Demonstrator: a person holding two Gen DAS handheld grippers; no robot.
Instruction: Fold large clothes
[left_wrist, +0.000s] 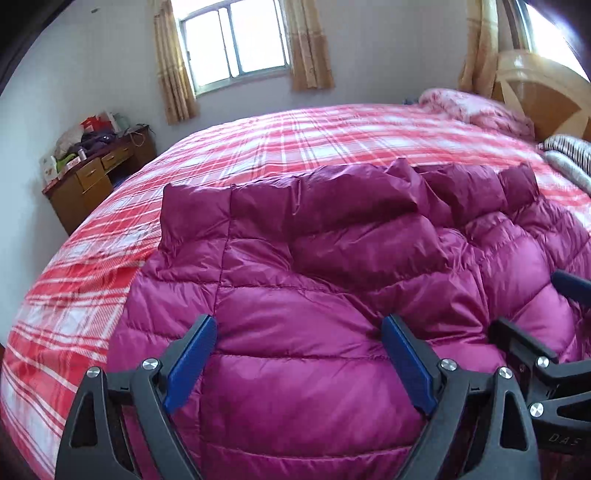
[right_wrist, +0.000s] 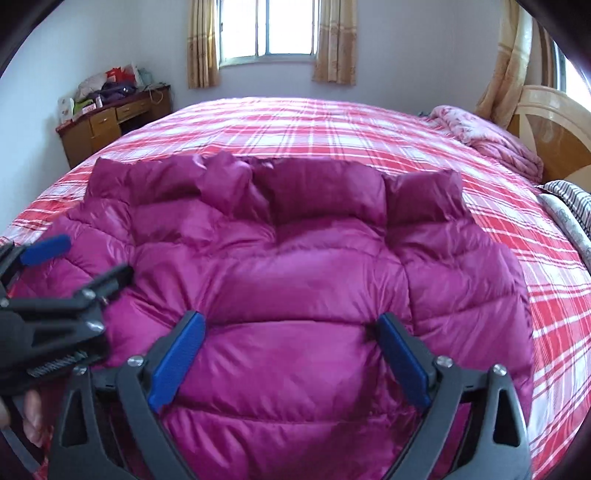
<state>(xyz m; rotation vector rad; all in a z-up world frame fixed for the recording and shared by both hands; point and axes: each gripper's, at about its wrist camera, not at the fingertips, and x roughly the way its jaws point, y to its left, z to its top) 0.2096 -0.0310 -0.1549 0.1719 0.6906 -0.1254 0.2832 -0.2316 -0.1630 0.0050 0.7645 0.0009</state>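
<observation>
Magenta down jacket (right_wrist: 295, 280) lies spread on a double bed, collar end toward the far window (right_wrist: 267, 29), hem toward the cameras. Shell is shiny, slick-looking nylon, quilted in horizontal puffy channels w/ stitched seams; fabric catches daylight in pale pink streaks. Upper part looks bulkier and darker: padded sections bunched across the shoulders, standing up in soft lumps, edges irregular. Whether that's a hood or folded sleeves can't be told.

Beneath it, a red-and-white plaid bedsheet (left_wrist: 295, 140) covers the mattress, flat apart from wrinkles nr the left edge.

Left gripper (left_wrist: 299, 332), black frame w/ blue pads (left_wrist: 192, 365), hovers over the jacket's lower left part, fingers spread wide, nothing between them. Right gripper (right_wrist: 291, 332), same build, sits just beside it over the lower middle; its blue pads (right_wrist: 402, 358) also stand wide apart, gripping nothing. Each gripper shows at the edge of the other's view.

Background: wooden desk (right_wrist: 110, 118) w/ drawers at the far left wall, its top piled w/ bags and clothes. Beige patterned curtains (right_wrist: 201, 44) flank the window. At right, a wooden headboard (right_wrist: 546, 122) w/ curved top, a pink floral quilt (right_wrist: 491, 136) rumpled by it, and a striped pillow (right_wrist: 569, 199) at the bed's edge.
</observation>
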